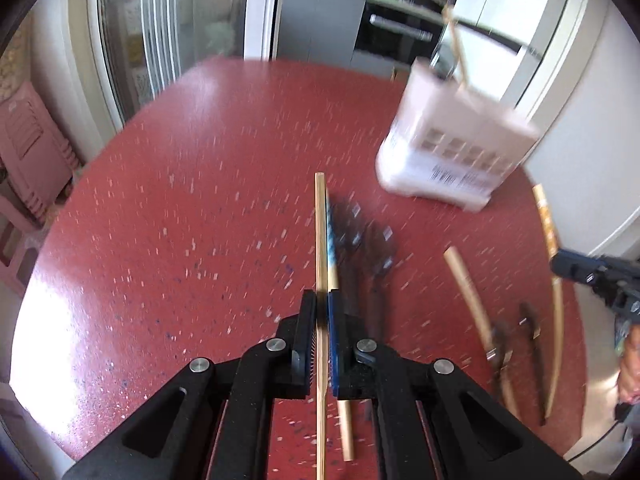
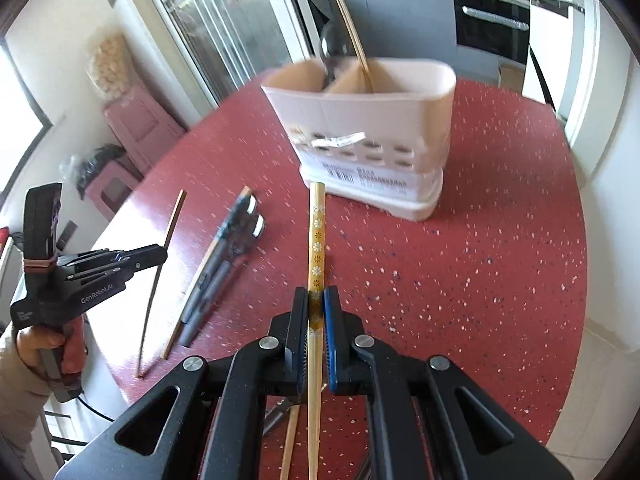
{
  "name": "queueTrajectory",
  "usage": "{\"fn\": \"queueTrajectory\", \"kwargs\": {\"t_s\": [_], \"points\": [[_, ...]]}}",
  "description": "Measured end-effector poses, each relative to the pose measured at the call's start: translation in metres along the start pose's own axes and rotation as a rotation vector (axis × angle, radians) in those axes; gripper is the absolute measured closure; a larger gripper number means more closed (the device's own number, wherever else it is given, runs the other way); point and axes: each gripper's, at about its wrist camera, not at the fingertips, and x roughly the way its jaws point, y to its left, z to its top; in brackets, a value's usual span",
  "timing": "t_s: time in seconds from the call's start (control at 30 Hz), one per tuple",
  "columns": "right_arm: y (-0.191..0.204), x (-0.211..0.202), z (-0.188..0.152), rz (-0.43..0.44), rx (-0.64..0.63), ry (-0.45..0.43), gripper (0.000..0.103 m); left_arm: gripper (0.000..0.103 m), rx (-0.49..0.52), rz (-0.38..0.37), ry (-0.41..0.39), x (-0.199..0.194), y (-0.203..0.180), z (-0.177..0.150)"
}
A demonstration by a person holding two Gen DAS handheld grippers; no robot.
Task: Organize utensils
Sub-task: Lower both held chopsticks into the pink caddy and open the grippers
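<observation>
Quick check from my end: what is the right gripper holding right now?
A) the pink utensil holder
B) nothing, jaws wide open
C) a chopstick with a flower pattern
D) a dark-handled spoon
C: in the right wrist view the right gripper is shut on a flower-patterned chopstick pointing toward the pink utensil holder.
</observation>
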Motion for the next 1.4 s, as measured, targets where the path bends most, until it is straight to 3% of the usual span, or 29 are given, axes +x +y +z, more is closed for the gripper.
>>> {"fn": "queueTrajectory", "kwargs": {"t_s": [0.2, 0.57, 1.0, 1.17, 1.4], "points": [[0.003, -0.019, 0.014, 0.027, 0.012, -0.064, 0.095, 0.068, 0.003, -0.052, -0.13, -0.038, -0.013, 0.026], [-0.001, -0.054, 0.037, 0.032, 0.019, -0.171, 0.095, 0.068, 0.009, -0.126, -0.277, -0.083, -0.042, 0.068], [-0.021, -0.083, 0.113, 0.001, 0.031, -0.29, 0.095, 0.068, 0.046, -0.182, -0.426, -0.117, -0.077, 0.158], [-0.024, -0.083, 0.149, -0.037, 0.012, -0.361, 0.095, 0.068, 0.041, -0.177, -0.465, -0.112, -0.082, 0.195], [-0.028, -0.067, 0.191, -0.045, 0.014, -0.464, 0.095, 0.068, -0.001, -0.204, -0.428, -0.067, -0.076, 0.225]]}}
